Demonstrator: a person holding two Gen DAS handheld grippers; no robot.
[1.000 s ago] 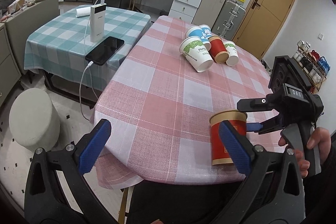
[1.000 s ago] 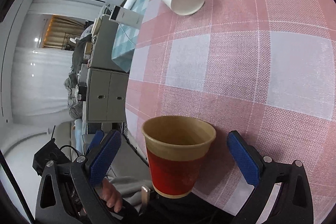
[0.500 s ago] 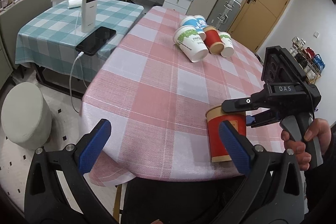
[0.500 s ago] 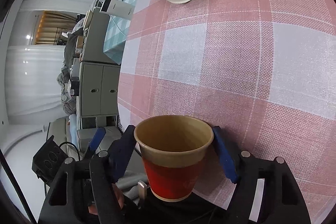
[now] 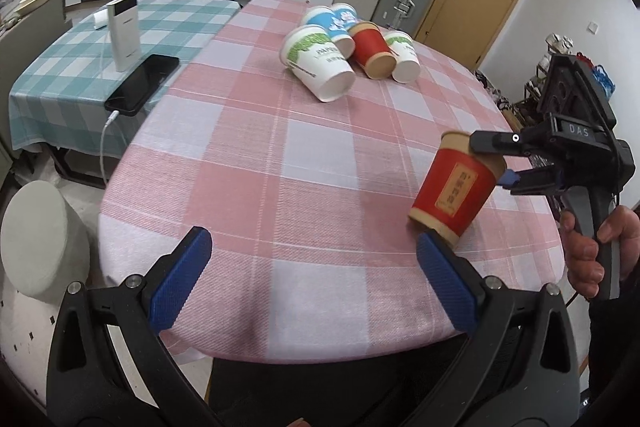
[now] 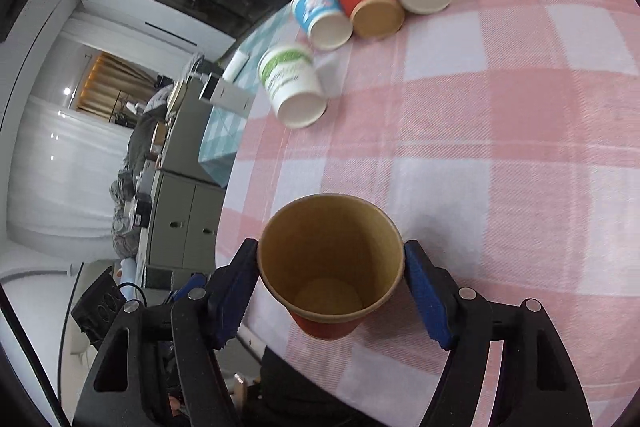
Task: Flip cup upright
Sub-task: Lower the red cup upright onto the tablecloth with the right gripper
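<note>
Pink checked tablecloth [image 5: 248, 147]: five lying cups [image 5: 320, 67]; right gripper [image 6: 330, 291] clamps sixth cup [image 6: 330, 267].

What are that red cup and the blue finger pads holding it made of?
The red cup looks like matte paper: brown kraft rim and inside, printed label on its side. The blue pads of the right gripper look like ridged rubber or plastic; I can't tell which.

A black phone [image 5: 143, 84] and white power bank [image 5: 124, 33] sit on the teal-checked side table [image 5: 60, 67].
</note>
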